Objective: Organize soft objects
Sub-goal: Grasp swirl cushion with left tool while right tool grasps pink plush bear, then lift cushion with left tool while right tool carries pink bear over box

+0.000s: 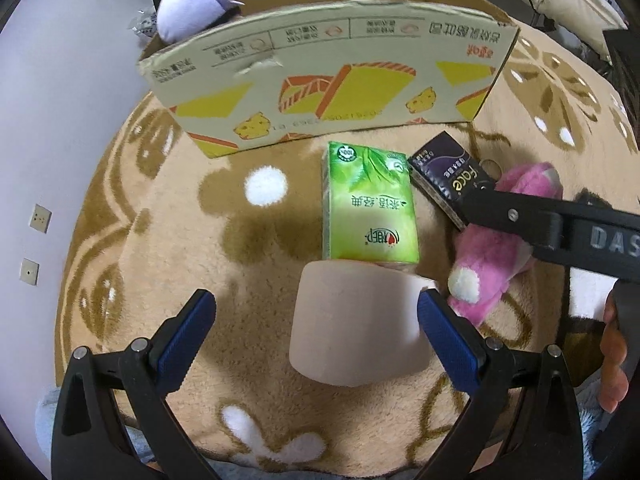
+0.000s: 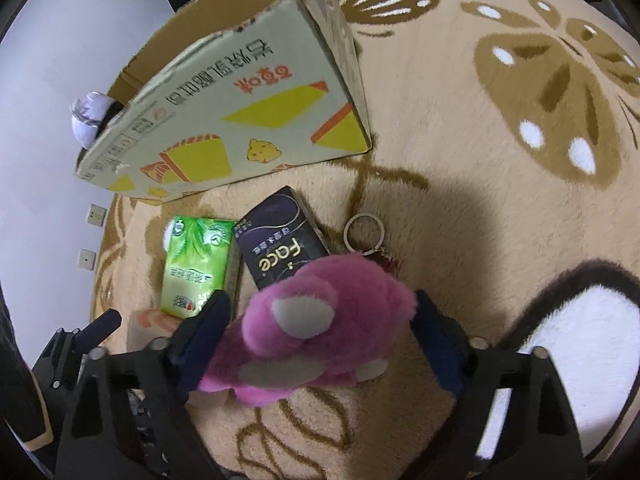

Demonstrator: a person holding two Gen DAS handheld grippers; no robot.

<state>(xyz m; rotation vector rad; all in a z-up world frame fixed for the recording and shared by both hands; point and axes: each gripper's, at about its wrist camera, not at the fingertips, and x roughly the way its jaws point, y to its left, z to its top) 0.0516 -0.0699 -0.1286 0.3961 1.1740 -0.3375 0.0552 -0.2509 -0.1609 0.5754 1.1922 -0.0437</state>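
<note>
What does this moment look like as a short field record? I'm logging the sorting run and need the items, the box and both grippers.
surface: patterned beige rug
box: open cardboard box, white plush at its far corner
loose items: green tissue pack, dark tissue pack, toilet paper roll, pink plush bear
left gripper: open around the roll, blue pad beside it
right gripper: straddling the bear, grip unclear

A plush rug (image 1: 168,216) carries a carton (image 1: 320,92), tissue packs (image 1: 368,204) and toys (image 2: 320,320).
</note>
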